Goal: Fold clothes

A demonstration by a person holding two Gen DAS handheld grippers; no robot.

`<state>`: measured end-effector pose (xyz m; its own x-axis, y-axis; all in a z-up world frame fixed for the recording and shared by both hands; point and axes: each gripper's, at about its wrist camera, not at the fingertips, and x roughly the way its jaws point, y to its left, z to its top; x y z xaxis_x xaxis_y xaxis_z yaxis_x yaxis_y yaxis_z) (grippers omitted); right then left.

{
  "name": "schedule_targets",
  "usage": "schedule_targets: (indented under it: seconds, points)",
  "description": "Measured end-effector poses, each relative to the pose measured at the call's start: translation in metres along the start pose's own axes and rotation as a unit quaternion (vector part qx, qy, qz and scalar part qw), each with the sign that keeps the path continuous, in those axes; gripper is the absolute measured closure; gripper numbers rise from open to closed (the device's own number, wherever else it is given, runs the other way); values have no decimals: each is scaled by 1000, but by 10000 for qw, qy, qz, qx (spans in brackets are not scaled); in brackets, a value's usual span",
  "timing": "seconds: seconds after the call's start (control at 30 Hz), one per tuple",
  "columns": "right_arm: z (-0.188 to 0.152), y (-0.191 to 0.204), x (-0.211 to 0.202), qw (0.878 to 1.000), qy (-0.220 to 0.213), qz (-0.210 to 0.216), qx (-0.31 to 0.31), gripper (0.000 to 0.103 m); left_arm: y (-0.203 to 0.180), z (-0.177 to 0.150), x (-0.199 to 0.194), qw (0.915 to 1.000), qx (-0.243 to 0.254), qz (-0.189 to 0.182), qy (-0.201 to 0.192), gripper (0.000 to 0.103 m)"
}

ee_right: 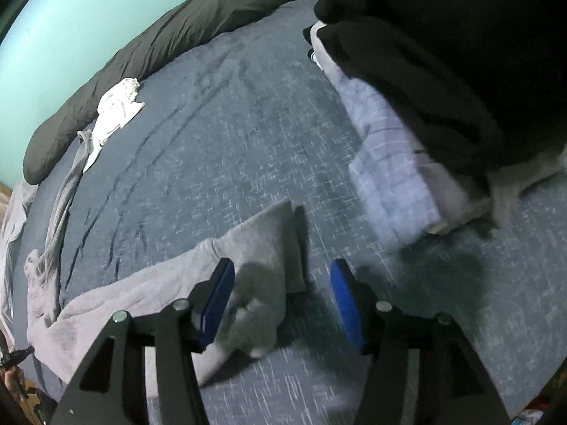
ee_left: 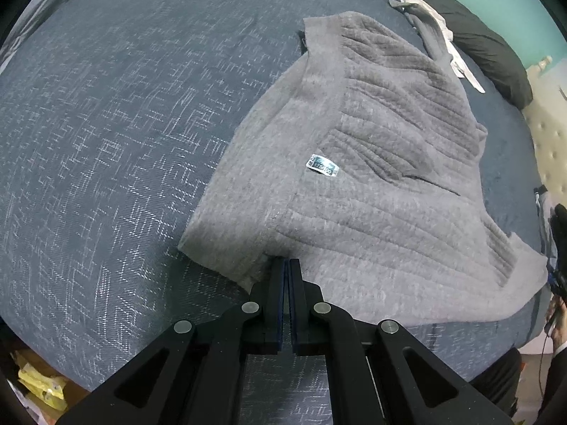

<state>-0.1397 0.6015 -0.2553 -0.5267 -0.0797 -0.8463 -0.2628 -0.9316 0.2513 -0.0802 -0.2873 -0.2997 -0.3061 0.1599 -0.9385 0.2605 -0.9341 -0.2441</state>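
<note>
In the left wrist view the left gripper sits at six o'clock with its black jaws pressed together on the near hem of the grey ribbed knitted sweater, a fold of the knit pinched between the pads; the sweater lies spread over the blue-grey woven bedspread, running from the jaws towards one o'clock; near its middle a small blue-and-white woven label is sewn on, its writing too small to read. Beyond the sweater, at one o'clock, a crumpled white garment lies against the long dark grey bolster pillow along the far edge of the bed.

In the right wrist view the right gripper is at six o'clock with its blue-padded jaws spread wide; a corner of the sweater lies between them, touching the left pad only, though the frame is blurred; the rest of the knit trails away towards eight o'clock. At two o'clock stands a stack of folded clothes, a pale checked piece beneath black ones; at ten o'clock, far off, the white garment rests beside the bolster.
</note>
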Motion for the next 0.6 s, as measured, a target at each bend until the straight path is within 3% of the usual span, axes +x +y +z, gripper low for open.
schedule_targets:
  seconds: [0.1,0.13,0.17,0.27,0.37,0.53,0.6]
  points:
    - [5,3,11,9999,0,160,-9,46,-1,1,2,10000,6,48,25,101]
    - [5,5,13,9998,27,183,-28,54,-2,2,3,10000,15,69,35,101]
    - [6,7,16,9998,53,206,-47,70,-2,2,4,9999,22,88,47,101]
    - [12,16,18,9997,-18,126,-186,89,-3,2,8,9999,23,127,76,101]
    - [18,27,16,9992,-151,-17,-359,94,-7,3,15,9998,16,147,96,101]
    - [38,44,10,9973,-431,-330,-500,95,3,2,17,9998,7,162,105,101]
    - [47,47,25,9987,-109,-296,-389,95,5,-1,16,9998,11,181,108,101]
